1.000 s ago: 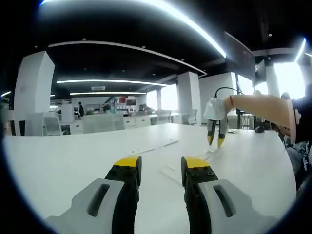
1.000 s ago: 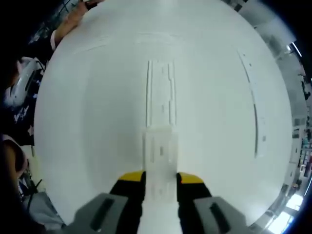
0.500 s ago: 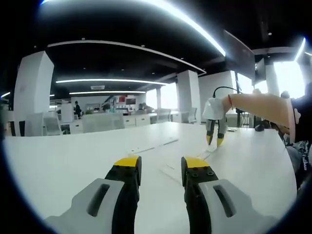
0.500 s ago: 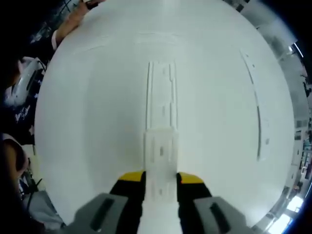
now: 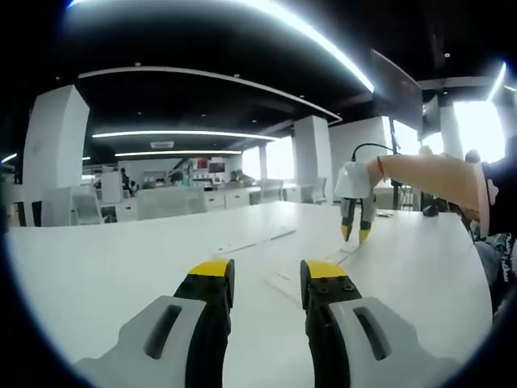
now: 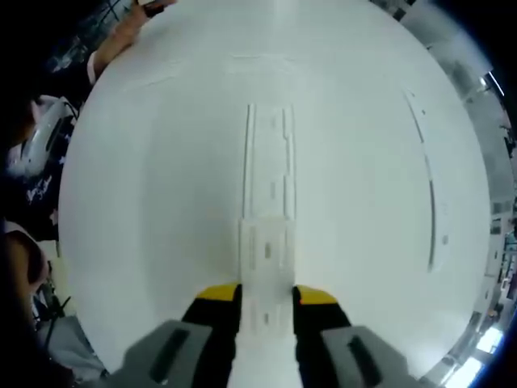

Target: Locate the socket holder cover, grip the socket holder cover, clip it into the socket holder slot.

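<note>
Above the white table (image 6: 145, 202), w/ the socket holder (image 6: 268, 174) lying flat as my landmark, I hold the socket holder cover (image 6: 265, 259) pinched in my right gripper (image 6: 266, 295), its jaws clamped on the cover's near end so the rest sticks out fwd along the holder's long axis. Cover's far end overlaps the near end of the holder, lined up lengthwise w/ its channel; my guess is I've kept it straight so the clips can meet the slot squarely. Can't tell if it's touching the holder yet or just hanging over it. My left gripper (image 5: 265, 279) sits low over the table on the near side of the holder, jaws apart and holding nothing, prob. parked out of the way while the right does the fitting. From the left gripper view, the right gripper (image 5: 356, 230) points tips-down at the table, on the far right side of the holder, w/ my forearm (image 5: 428, 179) behind it. A second long white strip (image 6: 426, 194) lies well to the right of the holder, untouched. Vs. half a sec ago: in the right gripper view the holder sits a touch lower and the far strip has slid slightly, so mostly camera drift; cover grip and alignment look the same. Left gripper view is unchanged but for ppl in the office bkgd.
</note>
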The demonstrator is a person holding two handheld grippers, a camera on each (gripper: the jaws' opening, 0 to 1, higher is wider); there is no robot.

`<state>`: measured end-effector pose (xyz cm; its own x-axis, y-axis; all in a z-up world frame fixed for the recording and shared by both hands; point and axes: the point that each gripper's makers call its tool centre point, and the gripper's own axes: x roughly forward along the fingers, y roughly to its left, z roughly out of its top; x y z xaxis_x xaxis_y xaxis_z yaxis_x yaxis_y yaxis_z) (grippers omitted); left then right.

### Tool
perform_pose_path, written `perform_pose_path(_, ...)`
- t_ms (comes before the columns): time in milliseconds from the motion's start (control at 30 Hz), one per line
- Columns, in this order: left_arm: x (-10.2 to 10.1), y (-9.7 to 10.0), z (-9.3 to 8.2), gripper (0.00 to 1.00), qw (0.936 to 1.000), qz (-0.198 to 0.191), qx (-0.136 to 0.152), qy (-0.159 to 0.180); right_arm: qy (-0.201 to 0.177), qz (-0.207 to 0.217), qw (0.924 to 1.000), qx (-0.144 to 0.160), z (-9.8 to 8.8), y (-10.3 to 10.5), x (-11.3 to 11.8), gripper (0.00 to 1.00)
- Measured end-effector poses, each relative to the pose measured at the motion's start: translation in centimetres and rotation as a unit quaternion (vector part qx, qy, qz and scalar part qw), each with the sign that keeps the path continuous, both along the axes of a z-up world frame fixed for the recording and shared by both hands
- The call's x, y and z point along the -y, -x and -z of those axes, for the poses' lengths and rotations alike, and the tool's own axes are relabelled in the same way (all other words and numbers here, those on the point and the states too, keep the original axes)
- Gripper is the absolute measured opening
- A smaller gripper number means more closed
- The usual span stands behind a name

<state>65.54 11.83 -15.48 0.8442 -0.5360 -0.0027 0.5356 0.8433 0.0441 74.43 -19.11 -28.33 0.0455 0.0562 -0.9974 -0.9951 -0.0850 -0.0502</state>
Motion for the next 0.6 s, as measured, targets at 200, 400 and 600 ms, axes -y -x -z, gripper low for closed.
perform_pose_path(200, -0.02, -0.06, 0.14, 0.33, 1.0000, 0.000, -0.001, -0.004, 0.003, 0.001, 1.0000, -0.002, -0.04, -0.37, 0.01, 0.27)
perform_pose_path(400, -0.08, -0.03, 0.16, 0.33, 1.0000, -0.001, -0.001, -0.005, 0.005, 0.002, 1.0000, -0.004, -0.05, -0.45, -0.03, 0.27)
perform_pose_path(600, -0.09, -0.02, 0.27, 0.33, 1.0000, -0.001, -0.001, -0.009, 0.008, 0.003, 0.9999, -0.007, -0.01, -0.37, -0.09, 0.27)
